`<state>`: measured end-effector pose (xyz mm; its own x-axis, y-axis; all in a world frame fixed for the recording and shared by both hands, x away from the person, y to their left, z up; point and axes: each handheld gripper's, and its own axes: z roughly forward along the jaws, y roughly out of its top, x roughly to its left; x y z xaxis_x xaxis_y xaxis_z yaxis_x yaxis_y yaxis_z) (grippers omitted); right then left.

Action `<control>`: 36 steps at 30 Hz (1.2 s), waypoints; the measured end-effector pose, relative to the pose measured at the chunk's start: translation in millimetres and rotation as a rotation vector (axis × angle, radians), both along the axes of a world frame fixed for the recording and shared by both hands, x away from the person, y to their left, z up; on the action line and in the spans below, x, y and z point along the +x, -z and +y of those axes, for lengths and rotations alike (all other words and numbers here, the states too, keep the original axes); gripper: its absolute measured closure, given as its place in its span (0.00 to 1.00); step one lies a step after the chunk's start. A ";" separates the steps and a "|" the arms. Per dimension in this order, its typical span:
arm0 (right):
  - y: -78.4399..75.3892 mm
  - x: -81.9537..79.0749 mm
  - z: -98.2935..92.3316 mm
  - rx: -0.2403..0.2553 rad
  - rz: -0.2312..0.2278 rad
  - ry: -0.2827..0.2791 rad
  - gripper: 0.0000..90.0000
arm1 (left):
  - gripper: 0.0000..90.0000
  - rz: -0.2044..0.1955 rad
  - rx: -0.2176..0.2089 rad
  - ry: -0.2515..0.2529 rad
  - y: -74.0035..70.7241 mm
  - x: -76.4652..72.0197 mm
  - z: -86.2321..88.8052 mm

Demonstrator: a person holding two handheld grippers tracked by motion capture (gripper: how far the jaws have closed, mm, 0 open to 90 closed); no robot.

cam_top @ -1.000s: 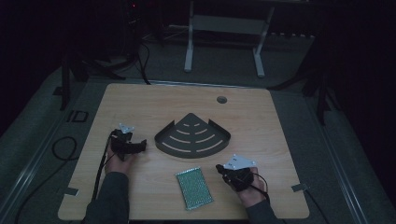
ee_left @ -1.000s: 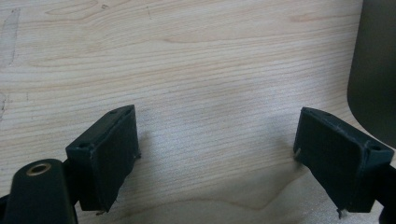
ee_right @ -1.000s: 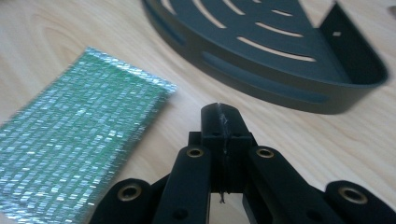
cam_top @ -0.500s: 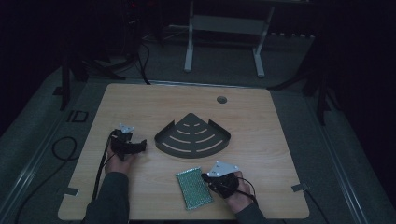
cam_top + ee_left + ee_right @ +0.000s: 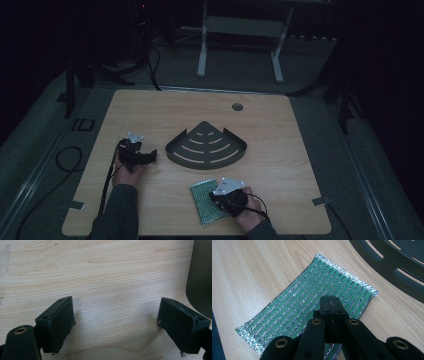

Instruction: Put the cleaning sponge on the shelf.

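Note:
A green, glittery scouring pad (image 5: 201, 202) lies flat near the table's front edge, ridged and shiny in the right gripper view (image 5: 312, 297). My right gripper (image 5: 215, 196) hovers over the pad's right part, its jaws pressed together with nothing between them (image 5: 331, 301). A black fan-shaped slotted shelf (image 5: 206, 147) rests in the middle of the table, and its slots show at the upper right (image 5: 392, 262). To the left of the shelf, my left gripper (image 5: 149, 158) stands open over bare wood (image 5: 116, 322), with the shelf's dark edge (image 5: 201, 277) beside its right jaw.
The wooden table (image 5: 280, 145) has a round cable hole (image 5: 237, 106) at the back and tape bits at its front corners (image 5: 320, 201). A cable (image 5: 65, 160) loops on the floor at the left. A white stand (image 5: 240, 30) is behind the table.
My right gripper has moved left, from beside the green pad to over its right part. The left gripper has stayed where it was.

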<state>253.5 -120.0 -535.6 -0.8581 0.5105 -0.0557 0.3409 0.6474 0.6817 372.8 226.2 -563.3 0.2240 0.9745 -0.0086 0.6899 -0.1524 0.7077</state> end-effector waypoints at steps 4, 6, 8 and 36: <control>0.0 2.4 -5.1 0.000 0.005 0.010 1.00 | 0.16 0.000 0.000 0.000 0.0 0.0 0.0; -0.3 3.1 -7.0 -0.005 0.004 0.012 1.00 | 0.16 0.000 0.000 0.000 0.0 0.0 0.0; -0.8 6.4 -13.6 -0.011 0.002 0.024 1.00 | 0.16 0.000 0.000 0.000 0.0 0.0 0.0; -6.8 31.4 -86.2 -0.057 0.013 0.193 1.00 | 0.16 0.000 0.000 0.000 0.0 0.0 0.0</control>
